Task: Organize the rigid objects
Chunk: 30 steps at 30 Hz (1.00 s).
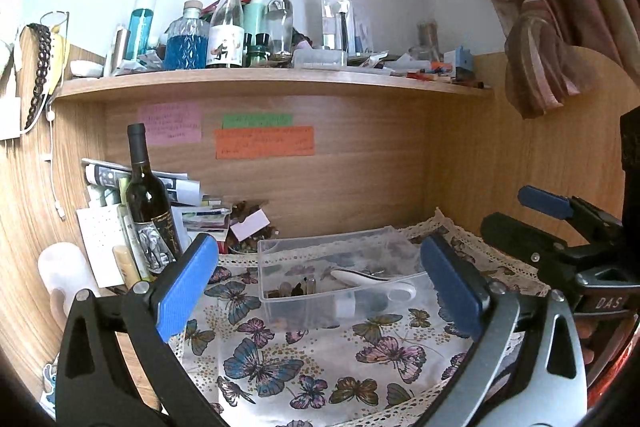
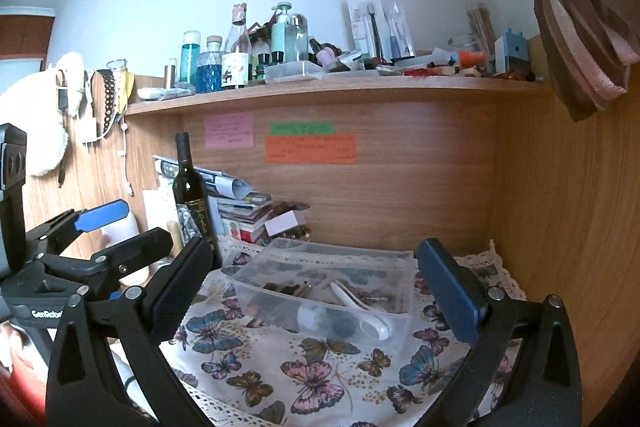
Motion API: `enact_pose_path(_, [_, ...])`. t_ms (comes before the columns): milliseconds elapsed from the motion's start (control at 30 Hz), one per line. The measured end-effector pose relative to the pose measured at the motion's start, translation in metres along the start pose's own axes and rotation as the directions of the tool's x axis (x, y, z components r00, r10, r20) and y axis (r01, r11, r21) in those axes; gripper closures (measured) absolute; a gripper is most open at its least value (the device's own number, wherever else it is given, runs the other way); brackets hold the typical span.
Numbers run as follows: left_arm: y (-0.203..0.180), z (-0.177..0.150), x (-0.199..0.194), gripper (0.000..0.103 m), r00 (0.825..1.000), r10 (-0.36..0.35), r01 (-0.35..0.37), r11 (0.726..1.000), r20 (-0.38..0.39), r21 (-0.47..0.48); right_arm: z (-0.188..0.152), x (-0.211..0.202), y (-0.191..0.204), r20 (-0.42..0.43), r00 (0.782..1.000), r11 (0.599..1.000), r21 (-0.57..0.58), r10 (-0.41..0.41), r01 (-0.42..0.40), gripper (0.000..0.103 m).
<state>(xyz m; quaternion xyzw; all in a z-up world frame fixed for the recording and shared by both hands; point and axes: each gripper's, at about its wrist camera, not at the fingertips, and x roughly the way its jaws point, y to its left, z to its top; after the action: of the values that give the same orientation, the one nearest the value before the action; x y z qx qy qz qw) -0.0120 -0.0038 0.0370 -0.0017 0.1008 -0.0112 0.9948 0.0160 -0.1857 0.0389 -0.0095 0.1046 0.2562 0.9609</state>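
Observation:
A clear plastic box sits on a butterfly-print cloth on the desk. It holds a white tool and several small dark items. My left gripper is open and empty, its blue pads either side of the box, short of it. My right gripper is open and empty, likewise framing the box from nearer the front. Each gripper shows in the other's view: the right one at the right edge, the left one at the left edge.
A dark wine bottle stands left of the box beside stacked papers and books. A wooden shelf above carries many bottles and clutter. Wooden panels close the back and right. A curtain hangs upper right.

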Motion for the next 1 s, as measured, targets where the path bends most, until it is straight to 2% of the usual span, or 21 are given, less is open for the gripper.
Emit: enact_pose_path(1000, [0.0036,-0.0025,0.0095,0.0,1.0,0.003,-0.004,1.0,-0.015,-0.013,-0.0043,0.0091,-0.0057,-0.031,0.999,0.999,0.038,0.014,-0.013,0.0])
